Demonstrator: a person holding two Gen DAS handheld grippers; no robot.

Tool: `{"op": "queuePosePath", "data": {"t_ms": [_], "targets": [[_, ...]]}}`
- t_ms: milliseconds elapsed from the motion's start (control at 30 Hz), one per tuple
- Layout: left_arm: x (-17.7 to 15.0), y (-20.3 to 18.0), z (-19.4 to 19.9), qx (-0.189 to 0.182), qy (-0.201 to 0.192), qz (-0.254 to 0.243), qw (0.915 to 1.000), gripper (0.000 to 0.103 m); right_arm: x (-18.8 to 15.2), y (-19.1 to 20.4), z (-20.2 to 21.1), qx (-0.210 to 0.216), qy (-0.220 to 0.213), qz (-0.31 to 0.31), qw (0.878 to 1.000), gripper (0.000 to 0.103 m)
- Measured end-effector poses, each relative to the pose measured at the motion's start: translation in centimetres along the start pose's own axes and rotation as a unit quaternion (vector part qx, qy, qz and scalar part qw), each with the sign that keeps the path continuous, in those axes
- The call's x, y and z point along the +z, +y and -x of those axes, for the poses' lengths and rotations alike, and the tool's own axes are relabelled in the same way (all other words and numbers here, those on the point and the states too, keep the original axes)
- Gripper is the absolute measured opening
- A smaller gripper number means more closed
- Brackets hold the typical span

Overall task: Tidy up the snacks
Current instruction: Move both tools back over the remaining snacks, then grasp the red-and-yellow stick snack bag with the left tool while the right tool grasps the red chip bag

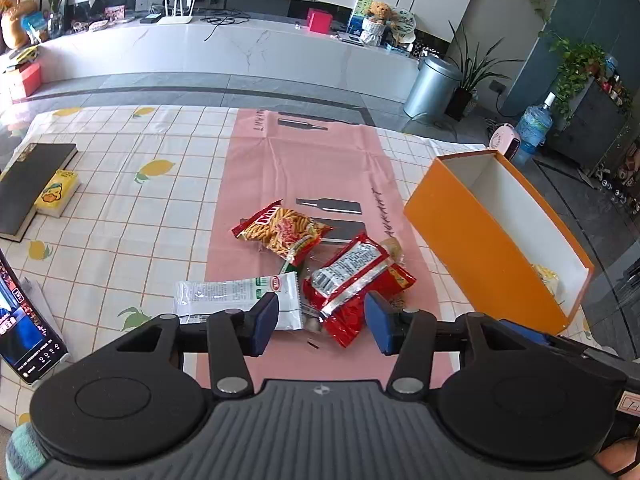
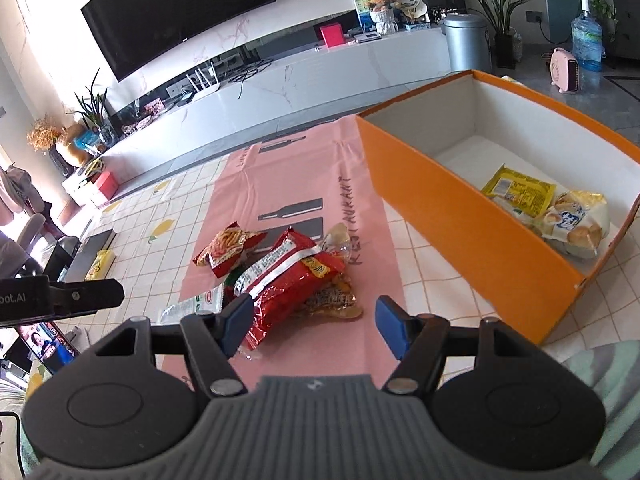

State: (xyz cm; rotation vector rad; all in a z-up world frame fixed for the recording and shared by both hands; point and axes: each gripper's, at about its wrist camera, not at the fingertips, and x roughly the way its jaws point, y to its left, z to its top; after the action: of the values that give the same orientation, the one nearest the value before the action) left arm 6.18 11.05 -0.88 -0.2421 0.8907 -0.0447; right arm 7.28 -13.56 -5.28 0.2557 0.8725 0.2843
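Both grippers, left (image 1: 320, 322) and right (image 2: 314, 326), hover with jaws apart, gripping nothing, above the snack packets (image 1: 352, 276) heaped on the pink mat (image 1: 312, 160); the orange box (image 2: 452, 216) beside them holds two yellow packets (image 2: 520, 192).

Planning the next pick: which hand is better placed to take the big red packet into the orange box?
Right, probably. The right tool is open with the red packet just ahead, and the box sits on its side.

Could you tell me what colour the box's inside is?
White inside the orange box; right wrist view shows it best.
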Motion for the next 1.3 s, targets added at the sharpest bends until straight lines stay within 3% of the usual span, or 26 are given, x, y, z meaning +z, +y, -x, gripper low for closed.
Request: {"op": "queuePosePath", "data": {"t_ms": [700, 833, 1033, 1133, 1233, 1300], "targets": [[1.1, 4.0, -8.4, -0.001, 0.047, 0.034, 0.9983, 0.055, 0.8, 2.8, -11.4, -0.01, 0.066, -0.05, 0.997, 0.072], [0.8, 4.8, -10.0, 0.0, 0.068, 0.038, 0.997, 0.048, 1.0, 3.1, -12.7, -0.022, 0.059, -0.046, 0.997, 0.071], [0.4, 5.3, -12.0, -0.003, 0.095, 0.035, 0.9948, 0.039, 1.8, 4.0, -13.5, -0.035, 0.033, -0.01, 0.999, 0.061], [0.3, 5.1, -12.2, -0.003, 0.094, 0.028, 0.9952, 0.037, 2.4, 4.3, -14.0, -0.035, 0.026, 0.001, 0.999, 0.06], [0.3, 4.9, -12.3, -0.006, 0.093, 0.022, 0.9954, 0.034, 2.7, 4.3, -14.8, -0.028, 0.032, -0.004, 0.999, 0.063], [0.2, 4.6, -12.3, -0.009, 0.093, 0.014, 0.9955, 0.033, 2.7, 4.4, -15.3, -0.03, 0.036, -0.004, 0.999, 0.074]]}}
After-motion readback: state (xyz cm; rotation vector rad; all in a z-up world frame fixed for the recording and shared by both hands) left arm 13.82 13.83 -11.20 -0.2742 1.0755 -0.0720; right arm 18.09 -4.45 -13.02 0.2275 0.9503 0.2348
